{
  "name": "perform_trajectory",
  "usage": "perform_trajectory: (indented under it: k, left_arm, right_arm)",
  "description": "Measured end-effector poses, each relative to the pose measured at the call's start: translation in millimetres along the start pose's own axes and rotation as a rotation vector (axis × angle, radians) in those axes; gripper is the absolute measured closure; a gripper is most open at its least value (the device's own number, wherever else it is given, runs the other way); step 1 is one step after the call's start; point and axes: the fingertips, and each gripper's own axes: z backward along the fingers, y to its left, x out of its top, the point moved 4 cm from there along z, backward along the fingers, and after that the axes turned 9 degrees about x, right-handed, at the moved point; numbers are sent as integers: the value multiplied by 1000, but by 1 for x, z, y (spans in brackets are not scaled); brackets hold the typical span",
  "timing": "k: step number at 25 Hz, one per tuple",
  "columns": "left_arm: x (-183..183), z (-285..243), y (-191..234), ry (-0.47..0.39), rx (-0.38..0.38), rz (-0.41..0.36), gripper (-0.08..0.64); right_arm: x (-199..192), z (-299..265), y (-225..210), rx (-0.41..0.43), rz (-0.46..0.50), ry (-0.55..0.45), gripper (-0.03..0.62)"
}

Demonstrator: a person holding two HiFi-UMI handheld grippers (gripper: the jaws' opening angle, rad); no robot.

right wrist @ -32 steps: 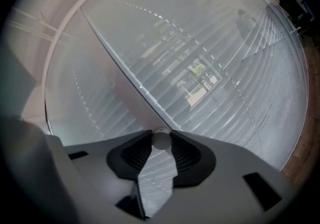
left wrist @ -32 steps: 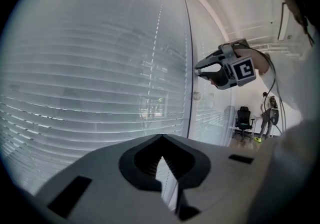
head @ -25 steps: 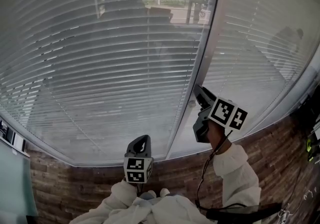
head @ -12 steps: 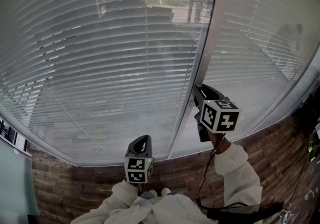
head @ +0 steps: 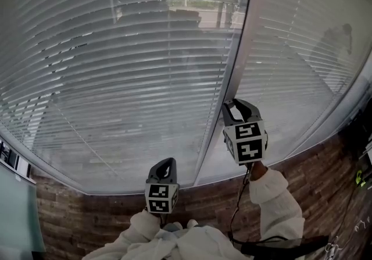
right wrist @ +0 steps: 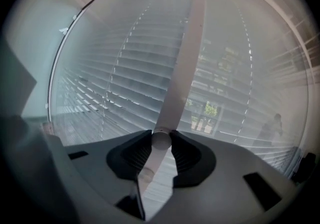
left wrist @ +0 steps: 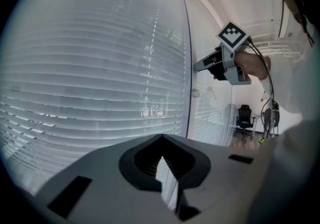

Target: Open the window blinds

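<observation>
Head view, left to right.

Left blind [head: 116,78]: fills 9 to 12 o'clock, fully down, slats part-tilted. Trees and street show through at 12.

Brick wall [head: 87,218]: under the window at 7.

Left gripper [head: 164,164]: 6 o'clock, low, aimed at the left blind and not touching it. Its fingers [left wrist: 142,160] meet at the tips with nothing between them.

Mullion [head: 235,67]: runs from 1 o'clock down to 6, between the two blinds.

Right gripper [head: 233,106]: 4 o'clock, right at the mullion, higher than the left gripper, marker cube facing the camera. Its fingers [right wrist: 187,155] are closed on the wand [right wrist: 161,141], one pad on each side of the rod's round collar, and the rod carries on below them. In the right gripper view the wand lines up with the mullion.

Right blind [head: 308,49]: 1 to 3 o'clock, also down. Trees show through its slats in the right gripper view.

Chair [left wrist: 245,117]: at 3 o'clock in the left gripper view, back in the room.
</observation>
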Motion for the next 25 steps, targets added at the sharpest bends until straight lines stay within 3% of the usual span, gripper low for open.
perform_trajectory:
  k: [7,25]
  left_arm:
    - [-2,-4,-4,9,-6,1,561]
    - [-4,-7,-7,9,8,-3,561]
  right_arm:
    - [3,0,7,-67,249,58,463]
    - [0,-4,13,-65,641,135,463]
